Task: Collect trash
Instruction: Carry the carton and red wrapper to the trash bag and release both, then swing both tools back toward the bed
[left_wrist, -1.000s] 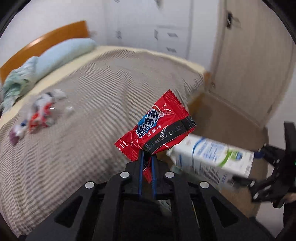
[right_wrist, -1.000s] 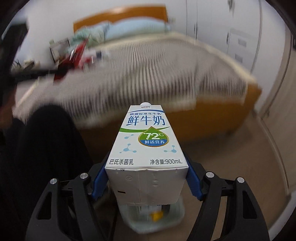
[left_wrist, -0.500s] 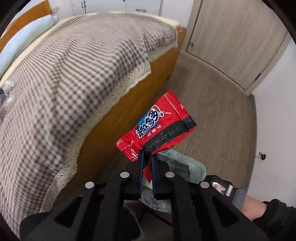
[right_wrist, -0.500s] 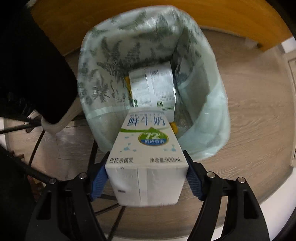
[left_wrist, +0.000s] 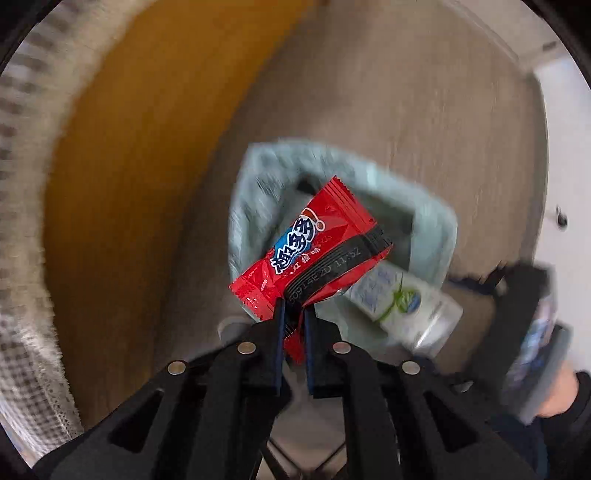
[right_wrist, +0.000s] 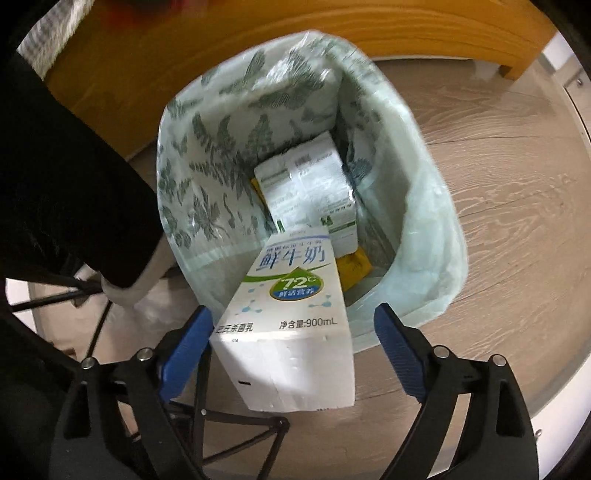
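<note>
Dropping the milk carton (right_wrist: 291, 314) from my right gripper (right_wrist: 295, 343), now spread wide, into the bin (right_wrist: 424, 206); my left gripper (left_wrist: 293, 325) is pinching the red wrapper (left_wrist: 314, 247), going next.

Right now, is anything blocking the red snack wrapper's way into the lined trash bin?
Partly. The white milk carton tips over the near rim of the leaf-print-lined trash bin, beside the red snack wrapper pinched in the left gripper. The rest of the opening looks free.
</note>
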